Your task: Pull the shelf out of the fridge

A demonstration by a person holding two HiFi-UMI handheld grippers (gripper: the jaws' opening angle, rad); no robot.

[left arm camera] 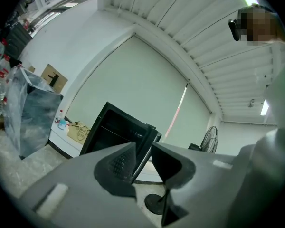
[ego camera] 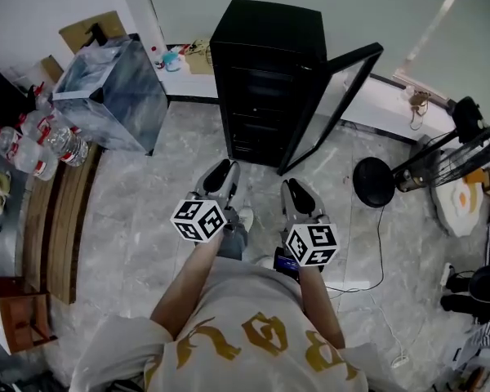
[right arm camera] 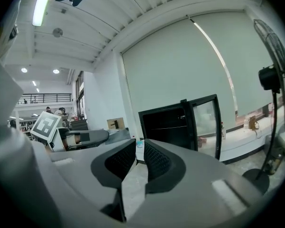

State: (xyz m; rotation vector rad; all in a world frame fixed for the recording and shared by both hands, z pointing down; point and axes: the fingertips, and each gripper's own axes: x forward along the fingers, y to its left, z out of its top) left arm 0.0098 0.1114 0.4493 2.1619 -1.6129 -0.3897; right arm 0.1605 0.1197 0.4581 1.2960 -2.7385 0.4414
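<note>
Left gripper point(ego camera: 220, 175) and right gripper point(ego camera: 299, 194) both released, empty, well short of the open fridge point(ego camera: 265, 64) straight ahead; shelf point(right arm camera: 167, 126) lying crosswise inside, left gripper marginally nearer.

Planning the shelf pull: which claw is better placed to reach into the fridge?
Left, probably: the left claw faces the fridge opening head-on; the right claw lines up with the open door instead. Both open, empty.

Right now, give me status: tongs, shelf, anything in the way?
Left tongs and right tongs open, empty, short of the fridge. Door open, shelf inside. Fan base beside the door, off the line.
</note>
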